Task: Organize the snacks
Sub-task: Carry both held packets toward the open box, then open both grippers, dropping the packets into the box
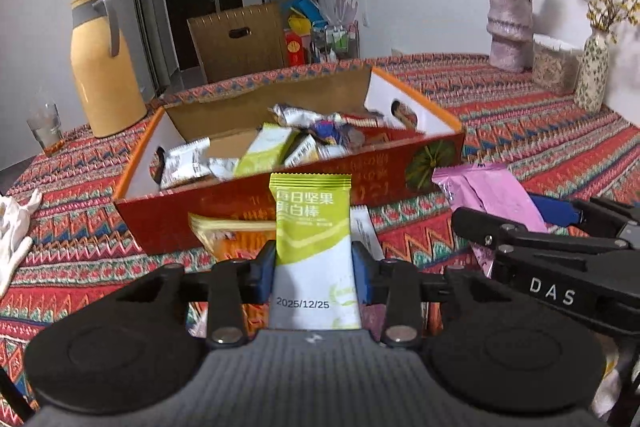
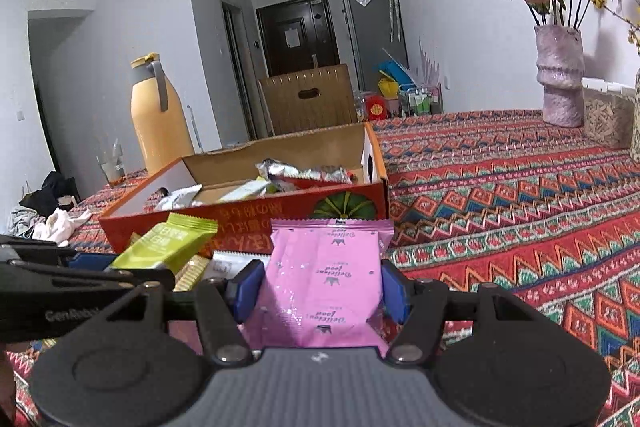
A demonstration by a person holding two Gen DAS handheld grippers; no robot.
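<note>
My left gripper [image 1: 314,267] is shut on a green and white snack bar [image 1: 312,227], held upright just in front of the red cardboard box [image 1: 248,203]. My right gripper [image 2: 320,283] is shut on a pink snack packet [image 2: 324,279], also in front of the box [image 2: 280,213]. The box holds several wrapped snacks [image 1: 280,143]. In the left wrist view the pink packet [image 1: 488,191] and the right gripper show at the right. In the right wrist view the green bar [image 2: 172,243] and the left gripper show at the left. An orange packet [image 1: 228,235] lies on the cloth below the box.
A yellow thermos [image 1: 104,67] and a glass [image 1: 44,123] stand left of the box. A purple vase [image 1: 510,27] with flowers, a clear container [image 1: 556,63] and a spotted vase [image 1: 592,75] stand at the far right. A white cloth [image 1: 16,227] lies at the table's left edge.
</note>
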